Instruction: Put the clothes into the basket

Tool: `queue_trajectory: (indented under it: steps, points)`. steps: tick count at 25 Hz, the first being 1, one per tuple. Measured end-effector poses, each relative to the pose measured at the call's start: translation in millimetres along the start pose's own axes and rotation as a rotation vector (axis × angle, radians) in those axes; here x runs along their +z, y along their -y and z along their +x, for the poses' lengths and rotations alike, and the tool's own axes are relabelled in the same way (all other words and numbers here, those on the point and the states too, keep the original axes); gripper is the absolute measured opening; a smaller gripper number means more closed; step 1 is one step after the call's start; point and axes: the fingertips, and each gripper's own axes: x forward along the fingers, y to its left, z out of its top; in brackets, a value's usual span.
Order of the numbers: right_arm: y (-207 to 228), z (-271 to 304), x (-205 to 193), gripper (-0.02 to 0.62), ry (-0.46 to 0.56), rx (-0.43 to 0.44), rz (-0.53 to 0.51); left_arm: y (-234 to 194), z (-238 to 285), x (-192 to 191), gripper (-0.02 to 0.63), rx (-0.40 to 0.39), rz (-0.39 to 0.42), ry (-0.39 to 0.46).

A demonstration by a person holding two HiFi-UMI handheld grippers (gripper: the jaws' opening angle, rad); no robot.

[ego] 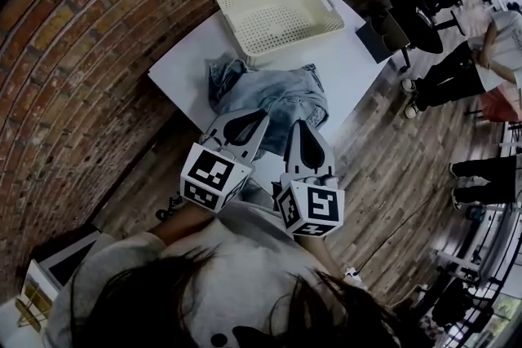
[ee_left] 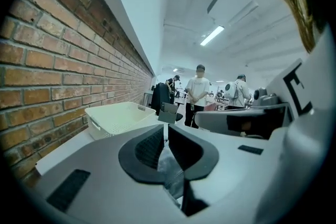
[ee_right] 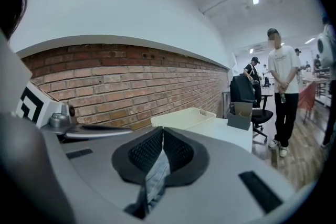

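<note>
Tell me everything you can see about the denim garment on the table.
The denim garment is pale, faded blue, with seams showing. It lies crumpled in a heap on the white table, right before the cream perforated basket, none of it inside. The left gripper and right gripper are each shut on a fold at its near edge.

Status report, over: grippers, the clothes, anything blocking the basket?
Report: left gripper and right gripper both shut on denim garment. Garment on table, basket empty beyond it. Nothing in the way.
</note>
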Motion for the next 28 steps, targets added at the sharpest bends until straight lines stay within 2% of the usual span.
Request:
queue_trajectory:
  steps: [2, 3, 6, 7, 9, 12, 16, 20, 28]
  points:
    - [-1, 8, -5, 0.008, -0.018, 0.032, 0.006, -5, 6, -5, 0.030, -0.019, -0.002, -0.028]
    - [-2, 12, -8, 0.030, -0.030, 0.051, 0.018, -8, 10, -8, 0.050, -0.028, -0.010, -0.044]
    - [2, 28, -26, 0.155, -0.090, 0.120, 0.089, -22, 20, -23, 0.137, -0.049, -0.065, -0.096]
    - [5, 34, -33, 0.224, -0.114, 0.141, 0.104, -30, 23, -28, 0.173, -0.045, -0.072, -0.112]
    - [14, 43, -45, 0.307, -0.153, 0.162, 0.103, -45, 30, -40, 0.247, -0.029, -0.064, -0.151]
    - [33, 53, -61, 0.372, -0.193, 0.156, 0.084, -65, 39, -62, 0.342, -0.022, -0.062, -0.223]
    - [55, 65, -81, 0.444, -0.267, 0.141, 0.072, -84, 46, -84, 0.405, -0.016, -0.109, -0.277]
    - [72, 76, -99, 0.577, -0.324, 0.126, 0.059, -92, 55, -106, 0.509, -0.018, -0.121, -0.346]
    - [116, 93, -132, 0.578, -0.445, 0.069, 0.079, -118, 69, -142, 0.560, 0.028, -0.154, -0.473]
